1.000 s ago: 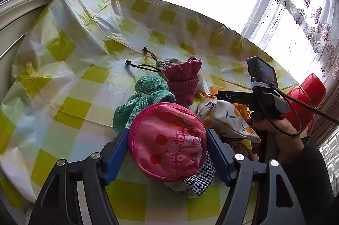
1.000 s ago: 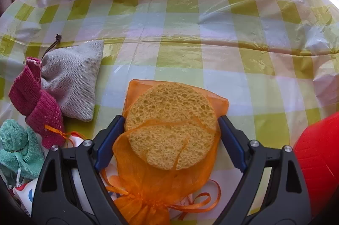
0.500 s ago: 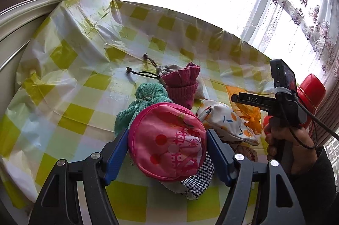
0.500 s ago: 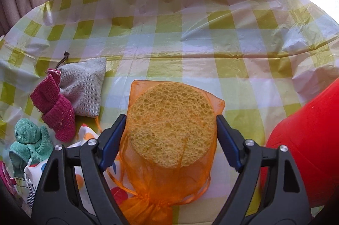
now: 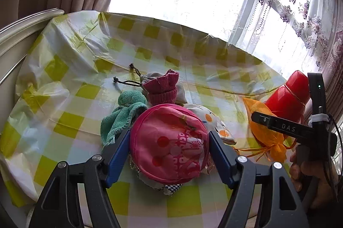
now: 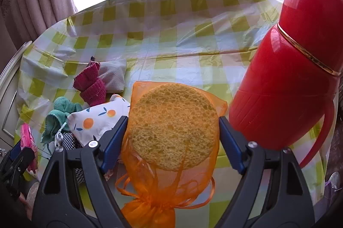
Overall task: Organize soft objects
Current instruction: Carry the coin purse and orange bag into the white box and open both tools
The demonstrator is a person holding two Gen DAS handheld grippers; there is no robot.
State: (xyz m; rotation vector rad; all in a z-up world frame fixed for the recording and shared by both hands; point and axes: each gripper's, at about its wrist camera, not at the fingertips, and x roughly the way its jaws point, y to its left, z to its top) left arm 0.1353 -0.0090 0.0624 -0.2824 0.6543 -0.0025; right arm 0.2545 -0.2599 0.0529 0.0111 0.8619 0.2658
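Note:
A round pink pouch [image 5: 169, 142] sits between the blue pads of my left gripper [image 5: 169, 135], which is shut on it just above the pile. My right gripper [image 6: 173, 120] is shut on an orange mesh bag [image 6: 171, 127] holding a round yellow sponge, lifted off the cloth. The same bag [image 5: 263, 133] hangs at the right of the left wrist view. On the table lie a teal cloth [image 5: 126, 112], a magenta knit piece [image 5: 163, 88], a grey drawstring pouch [image 5: 150, 76], a white orange-print pouch [image 5: 212, 120] and a checked cloth [image 5: 171, 188].
A tall red flask [image 6: 289, 69] with a handle stands close to the right of my right gripper. The round table wears a yellow-checked plastic cloth [image 5: 64, 69]. Curtains and a bright window lie behind it. A hand [image 5: 308, 170] grips the right tool.
My right gripper has risen and drawn back with the orange bag, which has left the cloth; the red flask now looms beside it. My left gripper rose a little with the pink pouch.

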